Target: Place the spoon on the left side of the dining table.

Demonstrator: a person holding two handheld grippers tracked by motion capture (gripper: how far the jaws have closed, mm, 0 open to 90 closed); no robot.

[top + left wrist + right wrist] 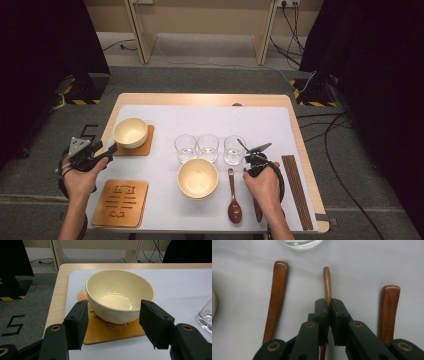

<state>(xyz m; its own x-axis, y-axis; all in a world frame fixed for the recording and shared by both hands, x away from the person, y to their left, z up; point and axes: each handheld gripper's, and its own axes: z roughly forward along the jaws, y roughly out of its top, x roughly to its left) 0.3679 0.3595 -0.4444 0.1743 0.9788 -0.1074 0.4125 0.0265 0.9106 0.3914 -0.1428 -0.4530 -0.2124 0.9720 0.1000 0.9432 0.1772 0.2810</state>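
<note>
A: Black fingers (327,312) of the right gripper (328,305) sit closest to the lens in the right gripper view. How do they stand?

B: Pressed tight on the thin handle of a slim dark brown wooden spoon (327,285), pinching it edge-on.

A: Which way does that spoon run?

B: Its long axis follows the fingers' own line, handle tip pointing ahead toward the base of a clear glass tumbler (301,243). In the high view the right gripper (254,156) is just in front of the row of glasses, between a glossy brown wooden spoon (234,197) and the dark wooden chopsticks (297,190).

A: And the neighbours?

B: A brown wooden handle (275,300) lies on the white surface (242,277) at one side, a broader brown wooden handle (388,312) at the other, both roughly parallel to it.

A: The left gripper (113,326)?

B: Its fingers (155,323) are spread wide, just short of a cream ceramic bowl (120,295) on an orange wooden coaster (113,332), not touching it.
</note>
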